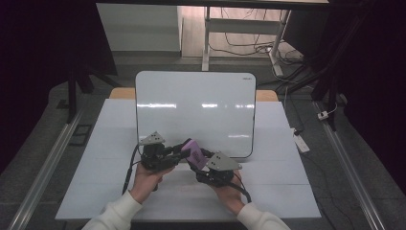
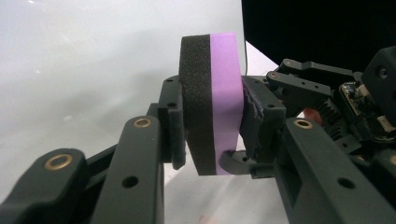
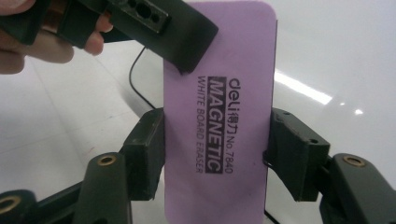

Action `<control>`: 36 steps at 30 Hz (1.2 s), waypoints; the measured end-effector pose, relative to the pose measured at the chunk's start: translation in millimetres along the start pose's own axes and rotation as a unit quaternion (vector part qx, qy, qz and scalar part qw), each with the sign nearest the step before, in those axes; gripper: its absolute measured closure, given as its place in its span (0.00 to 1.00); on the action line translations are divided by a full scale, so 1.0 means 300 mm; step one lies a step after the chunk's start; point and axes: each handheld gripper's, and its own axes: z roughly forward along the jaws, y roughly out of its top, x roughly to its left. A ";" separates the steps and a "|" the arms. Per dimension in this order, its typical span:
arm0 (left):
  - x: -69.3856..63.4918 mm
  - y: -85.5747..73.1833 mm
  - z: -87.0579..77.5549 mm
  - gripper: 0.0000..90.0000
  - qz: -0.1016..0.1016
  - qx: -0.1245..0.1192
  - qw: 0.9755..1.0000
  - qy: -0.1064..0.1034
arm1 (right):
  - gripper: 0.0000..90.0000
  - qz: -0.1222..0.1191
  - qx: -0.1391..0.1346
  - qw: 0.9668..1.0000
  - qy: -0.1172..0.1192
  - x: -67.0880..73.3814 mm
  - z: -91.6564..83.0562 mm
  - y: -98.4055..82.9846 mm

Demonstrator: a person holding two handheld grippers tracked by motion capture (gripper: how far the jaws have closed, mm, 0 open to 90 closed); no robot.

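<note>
The whiteboard eraser is a flat, rounded-corner block with a purple back printed "deli MAGNETIC WHITE BOARD ERASER No.7840" and a black foam wiping layer bonded beneath it; in the left gripper view it stands on edge, the black layer to the left and the purple to the right.

In the high view the eraser is held off the table, between the two hands at the near edge of the whiteboard.

The left gripper is clenched across its thickness, one pad on the foam, the other on the purple face.

The right gripper straddles the eraser's long edges. Its left pad lies against the edge, a slight gap shows at the right pad, so its jaws look released.
</note>
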 end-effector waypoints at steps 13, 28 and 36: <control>0.027 0.045 -0.134 0.71 0.024 -0.004 0.998 0.060 | 0.35 0.034 0.009 0.999 -0.005 -0.090 -0.078 0.006; 0.118 0.060 -0.316 0.71 0.017 0.005 0.990 0.140 | 0.34 0.039 0.017 0.996 -0.074 -0.213 -0.205 -0.037; 0.160 0.047 -0.318 0.71 0.009 0.031 0.986 0.167 | 0.34 0.050 0.022 0.994 -0.098 -0.252 -0.257 -0.068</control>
